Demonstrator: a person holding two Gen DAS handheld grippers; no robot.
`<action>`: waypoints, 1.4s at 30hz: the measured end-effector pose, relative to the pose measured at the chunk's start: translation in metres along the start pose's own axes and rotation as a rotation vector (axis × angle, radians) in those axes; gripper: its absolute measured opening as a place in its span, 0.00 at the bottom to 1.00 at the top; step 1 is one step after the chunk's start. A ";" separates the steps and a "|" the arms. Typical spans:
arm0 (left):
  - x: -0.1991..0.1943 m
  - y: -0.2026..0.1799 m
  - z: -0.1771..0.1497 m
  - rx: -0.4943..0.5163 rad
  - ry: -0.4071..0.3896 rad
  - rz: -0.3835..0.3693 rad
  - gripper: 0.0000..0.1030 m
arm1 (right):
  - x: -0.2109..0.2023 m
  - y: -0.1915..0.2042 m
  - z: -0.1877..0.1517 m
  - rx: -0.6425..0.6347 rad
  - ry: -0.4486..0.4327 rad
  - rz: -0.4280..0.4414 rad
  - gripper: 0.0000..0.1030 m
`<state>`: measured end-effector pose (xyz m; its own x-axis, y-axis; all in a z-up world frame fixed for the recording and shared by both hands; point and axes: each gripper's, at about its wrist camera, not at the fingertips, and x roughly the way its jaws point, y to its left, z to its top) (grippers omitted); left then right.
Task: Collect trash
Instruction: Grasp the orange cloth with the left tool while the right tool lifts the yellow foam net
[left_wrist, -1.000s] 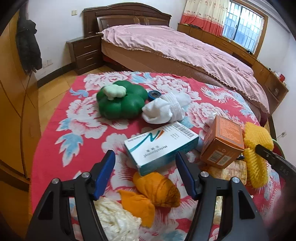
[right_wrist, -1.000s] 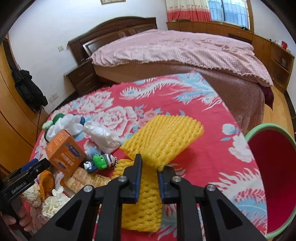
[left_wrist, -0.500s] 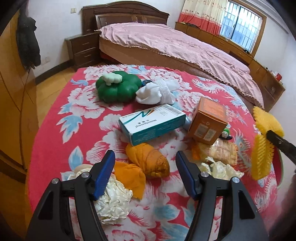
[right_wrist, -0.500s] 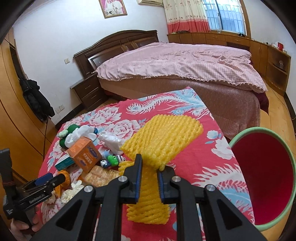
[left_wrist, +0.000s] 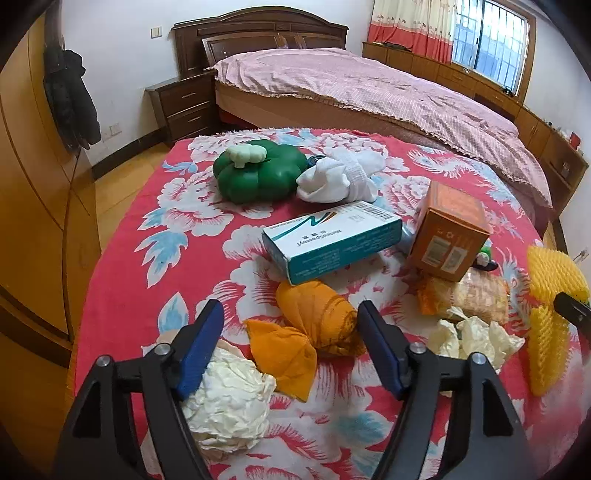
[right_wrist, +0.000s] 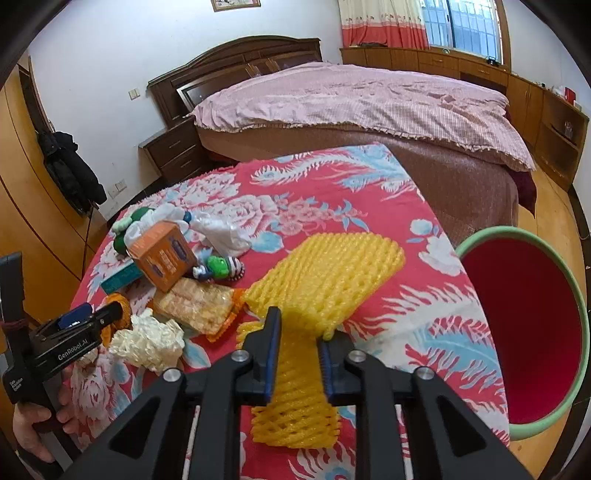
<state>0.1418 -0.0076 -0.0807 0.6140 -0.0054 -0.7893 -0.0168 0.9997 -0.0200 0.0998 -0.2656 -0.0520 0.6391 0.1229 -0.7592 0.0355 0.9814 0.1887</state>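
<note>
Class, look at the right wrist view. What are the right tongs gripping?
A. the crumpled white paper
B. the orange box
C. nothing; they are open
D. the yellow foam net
D: the right tongs are shut on the yellow foam net, which hangs out above and below the jaws, while the orange box and the white paper lie apart on the cloth.

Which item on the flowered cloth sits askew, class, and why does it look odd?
The orange carton stands tilted, propped on the snack packet and leaning by the teal box, not flat on the cloth. Around it lies crumpled paper. The right tongs pinch the yellow foam net.
</note>
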 end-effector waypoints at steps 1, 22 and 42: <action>0.000 0.001 0.000 -0.004 0.000 0.001 0.74 | 0.000 -0.001 -0.001 0.003 -0.002 -0.005 0.24; -0.007 0.016 -0.012 -0.052 -0.002 -0.014 0.74 | -0.008 -0.011 -0.048 0.024 0.080 -0.020 0.55; -0.021 -0.011 -0.019 0.018 -0.007 -0.196 0.17 | -0.022 -0.011 -0.062 0.066 0.049 0.028 0.19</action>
<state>0.1145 -0.0193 -0.0756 0.6092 -0.2002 -0.7673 0.1180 0.9797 -0.1620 0.0376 -0.2697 -0.0760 0.6020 0.1586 -0.7826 0.0699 0.9658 0.2495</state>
